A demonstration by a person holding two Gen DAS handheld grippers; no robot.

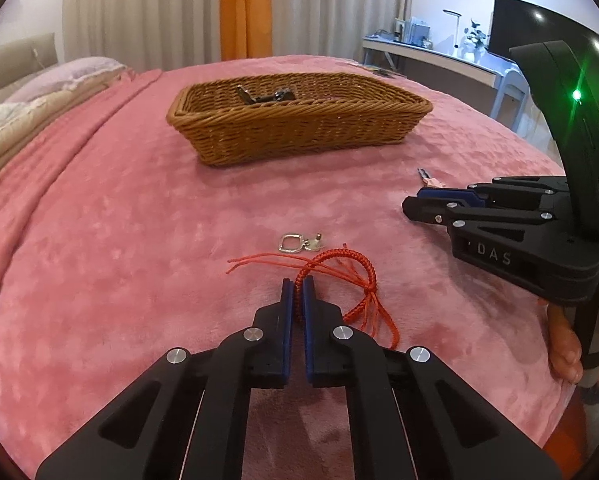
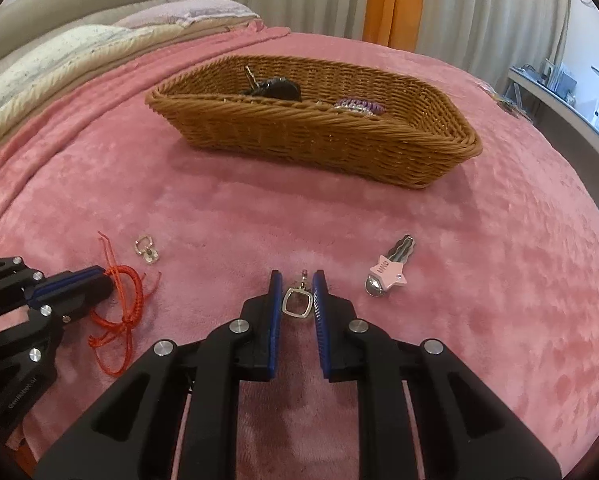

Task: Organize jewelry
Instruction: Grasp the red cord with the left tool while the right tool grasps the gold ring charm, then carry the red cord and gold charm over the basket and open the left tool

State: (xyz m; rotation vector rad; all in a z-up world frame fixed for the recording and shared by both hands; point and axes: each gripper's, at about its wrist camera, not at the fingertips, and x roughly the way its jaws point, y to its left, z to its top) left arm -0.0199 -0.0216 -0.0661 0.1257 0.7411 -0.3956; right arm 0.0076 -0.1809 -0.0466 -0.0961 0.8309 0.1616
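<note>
Between the blue pads of the left claw (image 1: 298,282) sits the braided band of a red cord bracelet (image 1: 353,280), the pads clamped together on it low on the pink blanket (image 1: 139,240); its loose red tails trail toward 4 o'clock and 10 o'clock. Just beyond, at 12 o'clock, lies a small square silver ring clasp (image 1: 289,242). The right claw (image 2: 297,280) has its pads nearly closed on either side of another square silver ring charm (image 2: 297,300) on the blanket; whether the pads actually press it I cannot tell. At 2 o'clock from it rests a hair clip with a pink star (image 2: 387,270). Farther out, at 12 o'clock, stands the wicker basket (image 2: 319,140), holding a dark clip (image 2: 275,88) and a purple braided piece (image 2: 359,106). A hand (image 1: 565,344) shows under the right claw's handle.
</note>
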